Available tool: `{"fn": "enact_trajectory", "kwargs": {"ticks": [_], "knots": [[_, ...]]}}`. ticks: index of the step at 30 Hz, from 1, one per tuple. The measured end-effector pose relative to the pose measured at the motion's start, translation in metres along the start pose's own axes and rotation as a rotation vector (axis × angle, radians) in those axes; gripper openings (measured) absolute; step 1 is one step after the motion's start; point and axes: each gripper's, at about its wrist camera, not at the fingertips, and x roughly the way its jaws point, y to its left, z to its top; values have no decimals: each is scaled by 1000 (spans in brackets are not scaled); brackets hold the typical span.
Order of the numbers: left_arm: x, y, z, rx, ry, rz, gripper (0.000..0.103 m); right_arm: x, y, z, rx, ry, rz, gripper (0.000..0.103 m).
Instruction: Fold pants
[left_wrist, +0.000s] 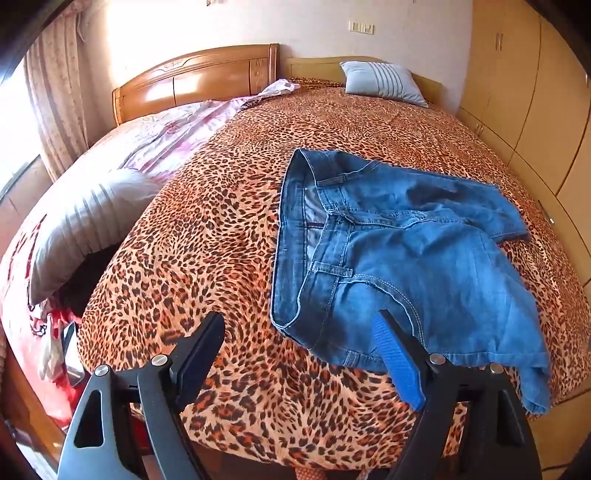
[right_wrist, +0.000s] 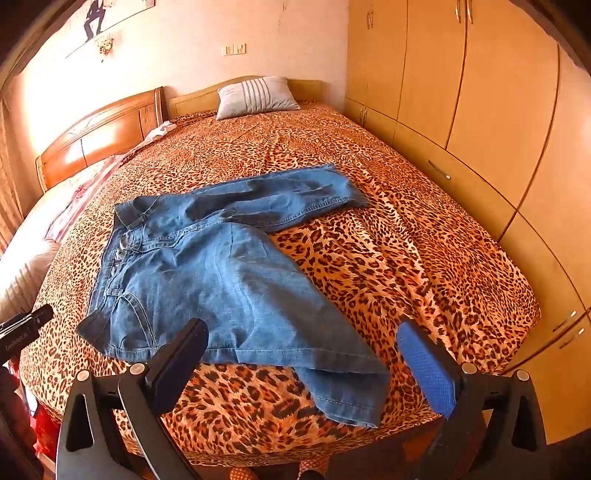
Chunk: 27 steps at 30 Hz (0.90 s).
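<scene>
Blue denim pants (left_wrist: 406, 258) lie spread on the leopard-print bed (left_wrist: 221, 240), waistband to the left, legs splayed to the right. One leg hangs over the near bed edge (right_wrist: 343, 398); the other lies farther back (right_wrist: 295, 195). My left gripper (left_wrist: 301, 325) is open and empty, hovering above the near bed edge by the waistband corner. My right gripper (right_wrist: 301, 332) is open and empty, above the near leg of the pants (right_wrist: 221, 280). The left gripper's tip (right_wrist: 26, 325) shows at the left edge of the right wrist view.
A grey striped pillow (left_wrist: 384, 83) rests by the wooden headboard (left_wrist: 199, 77). Another grey pillow (left_wrist: 85, 225) and pink floral bedding (left_wrist: 177, 125) lie to the left. Wooden wardrobes (right_wrist: 480, 110) line the right side of the bed.
</scene>
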Motion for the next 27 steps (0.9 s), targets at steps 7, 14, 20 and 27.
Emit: {"fn": "enact_trajectory", "kwargs": {"ticks": [7, 14, 20, 27], "knots": [[1, -3, 1, 2, 2, 1, 81, 0, -5, -2, 15, -11, -4, 103], [4, -11, -1, 15, 7, -1, 81, 3, -10, -7, 15, 5, -7, 103], [5, -17, -3, 21, 9, -6, 81, 3, -13, -9, 21, 11, -11, 103], [3, -25, -9, 31, 2, -8, 82, 4, -15, -10, 17, 16, -11, 103]]}}
